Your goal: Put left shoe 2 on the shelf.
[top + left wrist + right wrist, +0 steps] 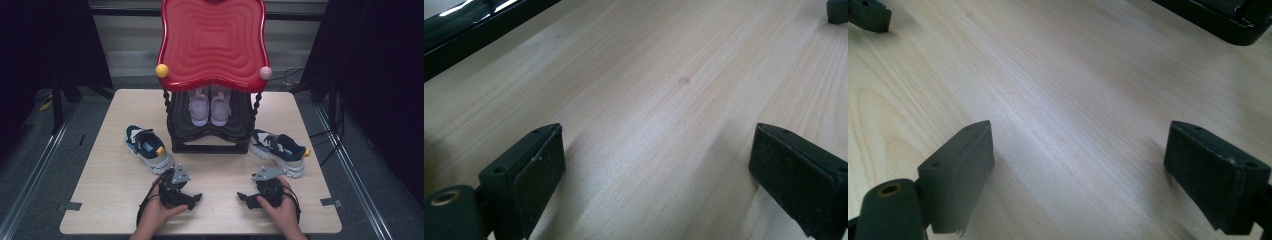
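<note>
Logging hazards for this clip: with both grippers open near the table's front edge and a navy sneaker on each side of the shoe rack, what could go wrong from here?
1. The red top shelf overhangs the lower shelf, so a lifted sneaker or a gripper could knock it.
2. The lower shelf already holds the pink shoes; a sneaker pushed in might shove them.
3. The right sneaker lies near the table's right edge, so a clumsy grab by the right gripper may nudge it off. The left gripper and left sneaker have more margin.

Bright overhead light, glare on the pale table [120,185], dark surroundings, soft close-up gripper views.
</note>
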Tool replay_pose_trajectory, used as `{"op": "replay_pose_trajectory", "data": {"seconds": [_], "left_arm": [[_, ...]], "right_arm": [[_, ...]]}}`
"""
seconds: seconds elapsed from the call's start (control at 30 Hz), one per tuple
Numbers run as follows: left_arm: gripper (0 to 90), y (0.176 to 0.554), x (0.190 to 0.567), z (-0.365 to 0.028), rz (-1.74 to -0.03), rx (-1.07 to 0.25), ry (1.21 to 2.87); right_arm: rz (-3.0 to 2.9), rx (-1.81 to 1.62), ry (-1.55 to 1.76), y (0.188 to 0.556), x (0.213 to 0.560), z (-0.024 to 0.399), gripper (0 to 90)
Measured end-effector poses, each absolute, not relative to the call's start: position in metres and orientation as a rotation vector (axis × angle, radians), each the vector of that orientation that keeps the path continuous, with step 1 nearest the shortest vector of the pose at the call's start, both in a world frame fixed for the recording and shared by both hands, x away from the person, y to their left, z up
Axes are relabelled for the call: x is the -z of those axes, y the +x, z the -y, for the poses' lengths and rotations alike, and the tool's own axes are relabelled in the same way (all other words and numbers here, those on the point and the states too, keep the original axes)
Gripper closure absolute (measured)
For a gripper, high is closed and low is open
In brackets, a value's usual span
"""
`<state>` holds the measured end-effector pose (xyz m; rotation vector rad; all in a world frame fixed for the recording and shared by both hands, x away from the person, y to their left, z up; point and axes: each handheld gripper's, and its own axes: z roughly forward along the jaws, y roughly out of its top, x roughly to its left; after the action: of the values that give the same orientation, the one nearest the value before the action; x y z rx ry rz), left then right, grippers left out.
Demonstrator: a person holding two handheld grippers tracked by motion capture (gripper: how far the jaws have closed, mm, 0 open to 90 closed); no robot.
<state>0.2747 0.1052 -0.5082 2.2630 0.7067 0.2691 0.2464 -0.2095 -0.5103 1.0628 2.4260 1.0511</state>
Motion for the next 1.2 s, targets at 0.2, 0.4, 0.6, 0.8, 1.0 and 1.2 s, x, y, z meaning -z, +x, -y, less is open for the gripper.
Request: {"op": "replay_pose_trajectory", "data": {"seconds": [0.2, 0.4, 0.6, 0.8, 1.0, 1.2], "left_arm": [[7.4, 0.275, 0.508, -0.105, -0.704, -0.263, 2.263], [8.6, 0.275, 0.508, -0.105, -0.721, -0.271, 2.254], [16.6, 0.275, 0.503, -0.101, -0.731, -0.256, 2.288], [19.7, 0.277, 0.499, -0.101, -0.734, -0.21, 2.313], [20.8, 0.278, 0.493, -0.103, -0.735, -0.19, 2.357], [21.2, 0.28, 0.483, -0.105, -0.723, -0.173, 2.388]], "right_arm": [[-2.426, -1.046, 1.065, 0.246, 0.51, 0.209, 12.1], [-2.426, -1.046, 1.066, 0.246, 0.51, 0.209, 12.1], [-2.426, -1.045, 1.071, 0.246, 0.51, 0.209, 12.1], [-2.426, -1.045, 1.069, 0.246, 0.51, 0.209, 12.1], [-2.426, -1.045, 1.071, 0.246, 0.51, 0.209, 12.1], [-2.426, -1.045, 1.071, 0.246, 0.51, 0.209, 12.1]]}}
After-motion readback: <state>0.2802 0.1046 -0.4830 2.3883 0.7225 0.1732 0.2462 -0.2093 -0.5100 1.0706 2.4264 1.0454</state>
